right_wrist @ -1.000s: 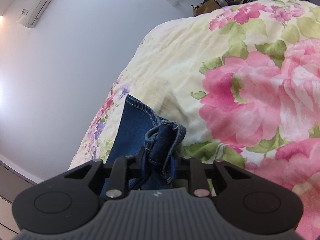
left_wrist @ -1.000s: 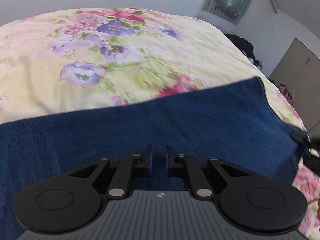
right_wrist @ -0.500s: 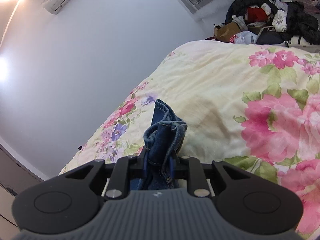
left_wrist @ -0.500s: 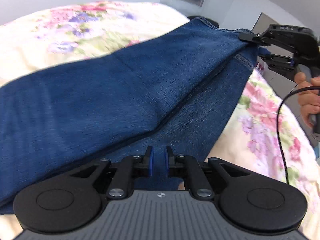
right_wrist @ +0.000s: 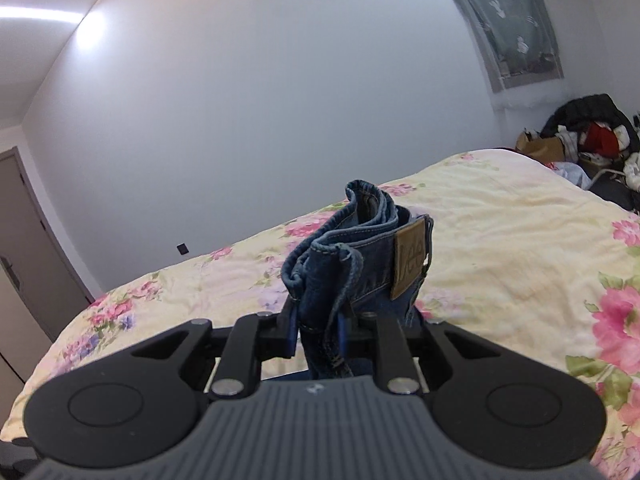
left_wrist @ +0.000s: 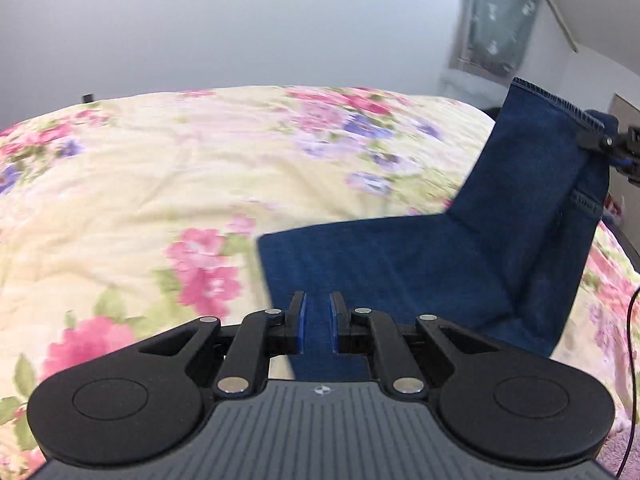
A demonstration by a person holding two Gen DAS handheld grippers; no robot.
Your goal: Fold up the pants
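Note:
The blue denim pants (left_wrist: pixel 400 264) hang in the air above the flowered bedspread (left_wrist: pixel 160 160), stretched between both grippers. In the left wrist view my left gripper (left_wrist: pixel 317 300) is shut on one edge of the denim, which runs between its blue pads. The cloth rises to the upper right, where my right gripper (left_wrist: pixel 612 146) pinches its top hem. In the right wrist view the right gripper (right_wrist: pixel 316 312) is shut on the bunched waistband (right_wrist: pixel 360 248), whose brown leather patch (right_wrist: pixel 410 258) stands upright above the fingers.
The bed (right_wrist: pixel 520 240) fills the ground below both grippers. A pile of clothes (right_wrist: pixel 592 140) lies beyond its far right corner under a curtained window (right_wrist: pixel 512 20). A door (right_wrist: pixel 24 240) is at the left. A thin cable (left_wrist: pixel 632 360) hangs at the right edge.
Both grippers have risen with the pants, which now hang off the bedspread rather than lying spread over it. The right gripper's view has rolled level. Both grips are unchanged.

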